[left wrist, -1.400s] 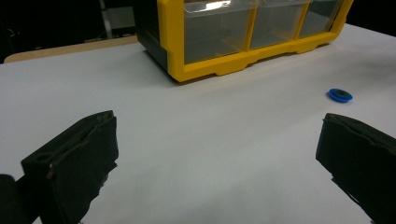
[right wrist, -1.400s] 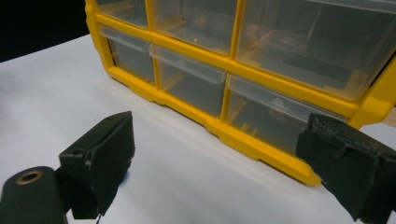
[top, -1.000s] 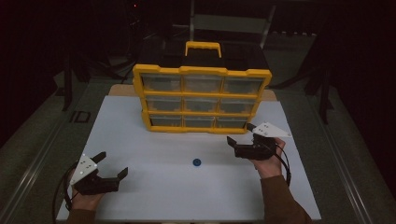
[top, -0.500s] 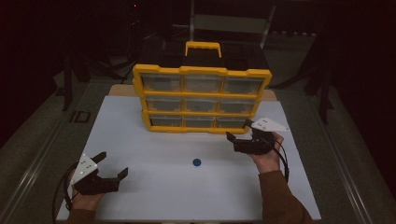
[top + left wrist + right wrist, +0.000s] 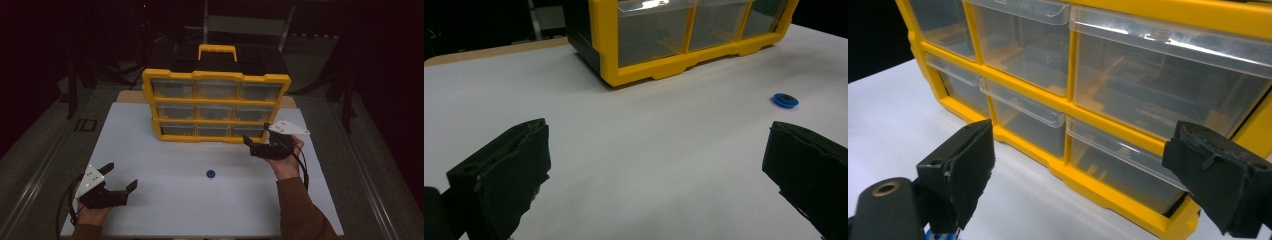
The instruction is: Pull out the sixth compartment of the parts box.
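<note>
A yellow drawer cabinet with clear plastic drawers stands upright at the back of the white table. A small blue disc lies on the table in front of it. My right gripper is open and empty, hovering just in front of the cabinet's lower right corner. In the right gripper view, its jaws frame the bottom-row drawers of the cabinet. My left gripper stands open and empty near the front left. In its own view the left gripper faces the disc and the cabinet.
The cabinet has a yellow carry handle on top. A tan board edge shows behind the white sheet. Dark floor and stands surround the table. Bare white surface lies between the two grippers.
My right gripper has moved a little farther forward, closer to the cabinet's lower right drawers. The left gripper and the blue disc have stayed put.
</note>
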`<state>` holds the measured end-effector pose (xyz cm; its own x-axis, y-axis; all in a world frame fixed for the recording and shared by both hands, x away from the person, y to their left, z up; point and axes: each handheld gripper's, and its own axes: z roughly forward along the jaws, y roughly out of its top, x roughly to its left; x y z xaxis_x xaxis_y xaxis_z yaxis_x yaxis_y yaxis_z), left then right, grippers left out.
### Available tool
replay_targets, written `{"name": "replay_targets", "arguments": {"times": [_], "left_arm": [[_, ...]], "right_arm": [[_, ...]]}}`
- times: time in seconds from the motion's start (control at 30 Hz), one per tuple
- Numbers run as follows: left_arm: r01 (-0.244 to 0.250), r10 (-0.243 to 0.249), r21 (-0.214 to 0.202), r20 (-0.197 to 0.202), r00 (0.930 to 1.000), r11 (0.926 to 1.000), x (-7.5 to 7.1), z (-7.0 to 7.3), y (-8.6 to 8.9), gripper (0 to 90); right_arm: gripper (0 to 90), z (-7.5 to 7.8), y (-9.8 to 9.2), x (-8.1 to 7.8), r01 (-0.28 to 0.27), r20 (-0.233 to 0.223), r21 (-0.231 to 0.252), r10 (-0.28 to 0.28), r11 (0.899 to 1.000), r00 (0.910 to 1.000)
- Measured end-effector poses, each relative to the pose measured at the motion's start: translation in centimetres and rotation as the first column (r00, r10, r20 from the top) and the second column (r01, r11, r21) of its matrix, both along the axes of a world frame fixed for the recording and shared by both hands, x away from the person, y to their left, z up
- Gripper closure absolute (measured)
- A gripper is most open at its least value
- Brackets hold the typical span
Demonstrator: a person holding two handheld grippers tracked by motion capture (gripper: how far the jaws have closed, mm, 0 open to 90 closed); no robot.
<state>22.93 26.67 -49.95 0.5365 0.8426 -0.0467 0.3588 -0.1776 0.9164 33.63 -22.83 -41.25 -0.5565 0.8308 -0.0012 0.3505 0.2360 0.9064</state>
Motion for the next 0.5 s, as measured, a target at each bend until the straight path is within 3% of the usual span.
{"name": "replay_targets", "arguments": {"times": [0.5], "left_arm": [[0.003,-0.003,-0.002,-0.003,1.0,1.0,0.0,0.0,0.0,0.0]], "right_arm": [[12.9,2.1,-0.2,1.8,0.029,0.029,-0.051,-0.028,0.998,0.9992]]}}
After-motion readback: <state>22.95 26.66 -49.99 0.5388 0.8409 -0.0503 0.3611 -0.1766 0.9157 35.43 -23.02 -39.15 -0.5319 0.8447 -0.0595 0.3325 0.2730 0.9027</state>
